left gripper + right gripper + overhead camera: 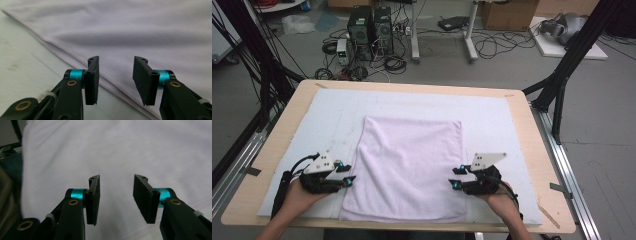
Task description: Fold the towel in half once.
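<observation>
1. Pale lilac towel [407, 167] lying flat and folded in the middle of the tabletop [532, 150], on a white mat [337, 115], near edge down at six o'clock by the person. Laid smooth and square, most likely so both side edges can be reached at once.

2. Left claw [348, 181] parked at nine o'clock of the towel's lower half, just beside the left hem. Right claw [454, 184] mirrored at three o'clock, tips over the right hem.

3. Left claw partly open, nothing between the pads. Left gripper view: stacked hem of the towel [75, 57] running slantwise ahead of the tips, the layered fold plain to see, mat [22, 57] off at nine o'clock.

4. Right claw [116, 197] likewise about half open and empty, lilac cloth [125, 150] spread under and beyond the tips. No pinch on the fabric in either gripper view.

5. Symmetric placement reads as a two-handed set-up: one claw per side, probably to catch both edges and carry the near part toward twelve o'clock for another fold. A judgement only.

6. Pose: both forearms entering from six o'clock, hands [299, 195] wrapped round the claw bodies, low over the mat, tips turned inward toward each other across the towel, grey plates facing up.
</observation>
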A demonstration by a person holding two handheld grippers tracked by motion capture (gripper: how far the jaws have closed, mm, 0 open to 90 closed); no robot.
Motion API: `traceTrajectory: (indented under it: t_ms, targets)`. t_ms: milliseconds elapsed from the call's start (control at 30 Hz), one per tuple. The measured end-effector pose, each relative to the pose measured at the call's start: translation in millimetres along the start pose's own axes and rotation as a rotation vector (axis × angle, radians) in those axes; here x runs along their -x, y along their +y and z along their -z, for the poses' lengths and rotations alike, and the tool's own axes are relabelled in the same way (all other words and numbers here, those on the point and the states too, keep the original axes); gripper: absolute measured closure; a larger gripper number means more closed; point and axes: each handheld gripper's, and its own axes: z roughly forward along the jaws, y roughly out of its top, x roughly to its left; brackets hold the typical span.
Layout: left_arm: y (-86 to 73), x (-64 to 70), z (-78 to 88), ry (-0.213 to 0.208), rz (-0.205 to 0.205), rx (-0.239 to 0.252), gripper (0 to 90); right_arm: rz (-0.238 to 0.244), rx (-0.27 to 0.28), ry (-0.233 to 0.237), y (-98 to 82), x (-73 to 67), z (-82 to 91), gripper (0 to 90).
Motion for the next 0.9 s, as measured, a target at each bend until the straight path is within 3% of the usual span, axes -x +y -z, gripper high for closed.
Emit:
traceTrajectory:
  t_ms: [67, 167, 233, 333, 400, 533, 633, 733, 900]
  targets:
    - [-7.4, 14.1, 2.7, -0.044, -0.034, -0.029, 57.1, 0.001, 0.0, 0.036, -8.8, -10.4, -0.8, 56.0]
    - [-15.8, 26.6, 1.8, -0.114, -0.052, -0.048, 59.0, 0.013, -0.025, 0.104, -18.6, -23.6, -3.3, 55.9]
    - [-18.9, 30.2, 1.3, -0.121, -0.071, -0.036, 63.3, 0.022, -0.038, 0.129, -22.7, -28.3, -6.1, 56.2]
    - [-17.6, 30.1, 2.6, -0.14, -0.088, -0.047, 85.9, 0.029, -0.075, 0.141, -26.4, -30.6, -13.0, 56.7]
    - [-16.5, 32.1, 5.9, -0.132, -0.111, -0.059, 88.3, 0.025, -0.078, 0.147, -25.5, -29.1, -13.4, 57.1]
    - [-22.2, 36.6, 22.8, -0.134, -0.113, -0.057, 88.6, 0.034, -0.08, 0.142, -26.0, -31.9, -12.1, 57.0]
    - [-25.4, 38.2, 25.0, -0.124, -0.097, -0.044, 87.4, 0.037, -0.078, 0.147, -27.6, -36.3, -9.7, 56.1]
    - [-22.6, 35.2, 19.3, -0.112, -0.079, -0.04, 73.6, 0.034, -0.071, 0.149, -26.2, -34.9, -9.1, 55.4]
    - [-10.0, 23.2, 9.8, -0.083, -0.04, 0.009, 64.0, 0.018, -0.045, 0.117, -21.6, -25.6, -7.2, 52.4]
